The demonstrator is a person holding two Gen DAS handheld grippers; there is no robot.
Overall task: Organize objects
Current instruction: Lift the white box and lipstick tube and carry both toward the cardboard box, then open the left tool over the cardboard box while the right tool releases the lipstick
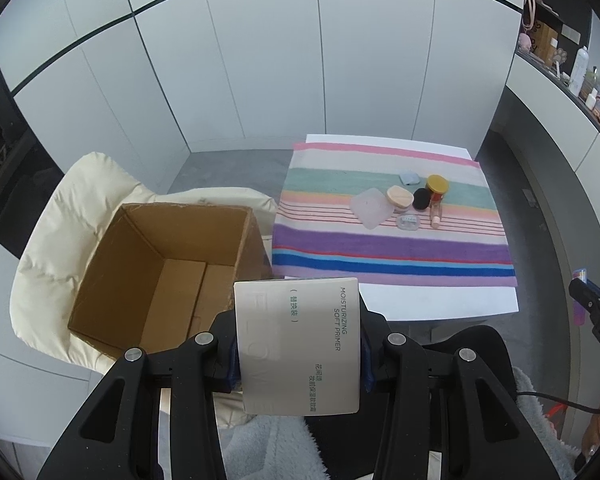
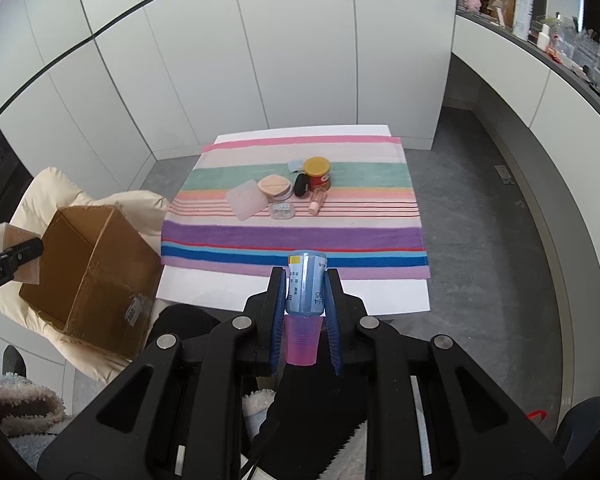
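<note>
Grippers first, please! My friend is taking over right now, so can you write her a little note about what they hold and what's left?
Left gripper: shut on a white primer box, beside the open cardboard box, which looks empty.
Right gripper: shut on a blue tube with a pink cap, near the table's front edge.
Done: both items lifted, neither dropped in.
Left: box those two, then the yellow-lidded jar, puff, black case and other small items on the striped towel.
</note>
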